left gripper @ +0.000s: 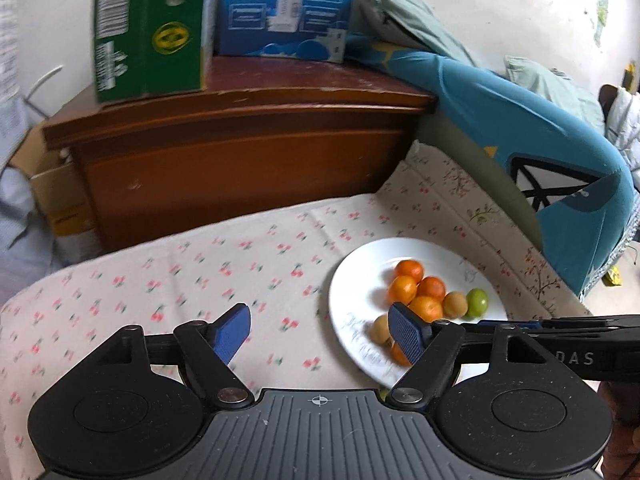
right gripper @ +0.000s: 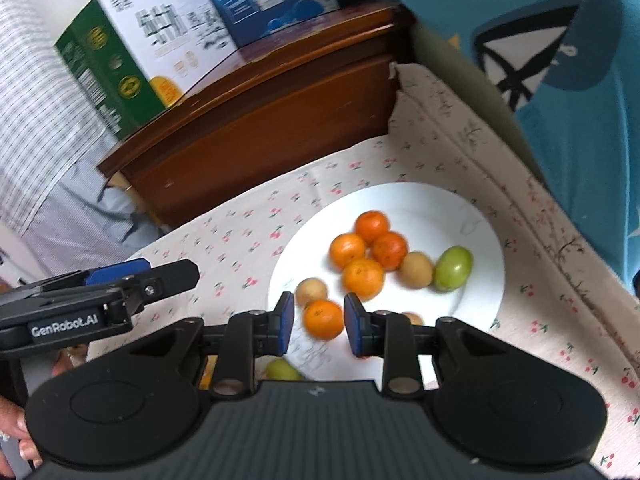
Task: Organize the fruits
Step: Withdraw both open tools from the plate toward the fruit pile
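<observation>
A white plate (right gripper: 440, 208) on the cherry-print cloth holds several small oranges (right gripper: 362, 256), two brown round fruits (right gripper: 416, 270) and a green fruit (right gripper: 453, 268). My right gripper (right gripper: 320, 314) hangs over the plate's near side, shut on one small orange (right gripper: 324, 319). Another green fruit (right gripper: 282, 370) peeks out under its fingers. In the left wrist view the same plate (left gripper: 360, 280) lies to the right. My left gripper (left gripper: 320, 316) stands open over the cloth beside it, with nothing between its blue pads (left gripper: 232, 332).
A brown wooden cabinet (left gripper: 240, 152) stands behind the cloth, with a green box (left gripper: 148, 28) and a blue box (left gripper: 288, 8) on top. Blue fabric (left gripper: 540, 128) rises at the right. A person's striped shirt (right gripper: 44, 112) fills the left side.
</observation>
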Demonstrator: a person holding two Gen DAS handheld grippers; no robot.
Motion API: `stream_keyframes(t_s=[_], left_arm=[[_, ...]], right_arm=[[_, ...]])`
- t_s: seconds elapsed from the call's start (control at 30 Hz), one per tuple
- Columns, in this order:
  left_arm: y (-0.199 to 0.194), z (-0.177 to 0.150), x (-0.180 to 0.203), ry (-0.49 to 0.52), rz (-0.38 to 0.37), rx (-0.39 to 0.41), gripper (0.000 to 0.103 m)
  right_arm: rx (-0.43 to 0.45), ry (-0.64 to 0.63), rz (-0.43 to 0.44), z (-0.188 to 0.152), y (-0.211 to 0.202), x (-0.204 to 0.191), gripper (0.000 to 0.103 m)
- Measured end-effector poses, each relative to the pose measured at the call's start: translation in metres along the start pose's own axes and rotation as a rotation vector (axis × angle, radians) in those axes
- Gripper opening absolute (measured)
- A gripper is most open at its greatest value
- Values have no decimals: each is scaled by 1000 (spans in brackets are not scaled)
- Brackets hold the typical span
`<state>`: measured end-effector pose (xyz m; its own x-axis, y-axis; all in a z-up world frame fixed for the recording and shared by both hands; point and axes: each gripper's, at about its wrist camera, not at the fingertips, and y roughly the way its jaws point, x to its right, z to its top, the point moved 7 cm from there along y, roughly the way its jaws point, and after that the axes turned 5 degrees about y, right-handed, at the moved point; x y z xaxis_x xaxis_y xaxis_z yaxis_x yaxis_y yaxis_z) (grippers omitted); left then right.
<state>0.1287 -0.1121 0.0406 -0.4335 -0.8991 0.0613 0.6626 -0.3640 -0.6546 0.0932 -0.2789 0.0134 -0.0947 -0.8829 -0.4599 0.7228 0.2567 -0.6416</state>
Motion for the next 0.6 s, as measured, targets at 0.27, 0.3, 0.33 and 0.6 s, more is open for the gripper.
stream_keyframes(t_s=[0.27, 0.3, 0.33, 0.6], left_arm=[[-21, -21, -14, -19, 49, -16, 76], [-24, -23, -16, -22, 54, -19, 76], [-26, -27, -18, -27, 57, -22, 76], [-37, -51, -30, -42, 91, -55, 76]], right_arm=[[-14, -63, 25, -17, -5, -16, 29], [-20, -68, 28, -20, -4, -18, 29], [-25, -74, 28, -22, -4, -20, 29], [-48, -113, 26, -39, 1, -28, 29]])
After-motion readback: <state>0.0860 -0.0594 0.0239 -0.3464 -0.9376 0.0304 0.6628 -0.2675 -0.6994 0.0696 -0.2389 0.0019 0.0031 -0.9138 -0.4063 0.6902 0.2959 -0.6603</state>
